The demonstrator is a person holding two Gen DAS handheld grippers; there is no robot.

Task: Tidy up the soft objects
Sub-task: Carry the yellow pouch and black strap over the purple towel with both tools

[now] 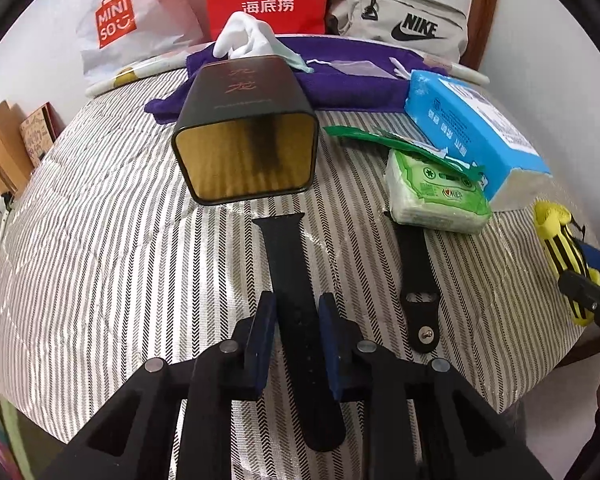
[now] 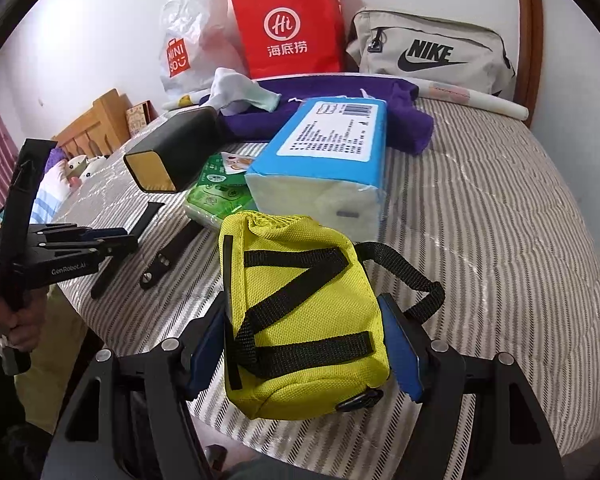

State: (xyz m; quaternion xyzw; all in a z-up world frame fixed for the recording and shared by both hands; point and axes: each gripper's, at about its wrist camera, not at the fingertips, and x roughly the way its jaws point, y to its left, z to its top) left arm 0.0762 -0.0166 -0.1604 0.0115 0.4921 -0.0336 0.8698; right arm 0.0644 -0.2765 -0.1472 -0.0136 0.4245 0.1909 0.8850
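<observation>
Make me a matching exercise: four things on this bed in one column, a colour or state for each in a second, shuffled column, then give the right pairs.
Things:
1. pouch
2. tin
3. tissue pack
4. watch strap

Descriptions:
A. blue wrapper, printed label facing up
B. black, lying flat between the left gripper's fingers
C. yellow with black webbing, held by the right gripper
D. dark, on its side, gold inside

Pairs: 1-C, 2-D, 3-A, 4-B
</observation>
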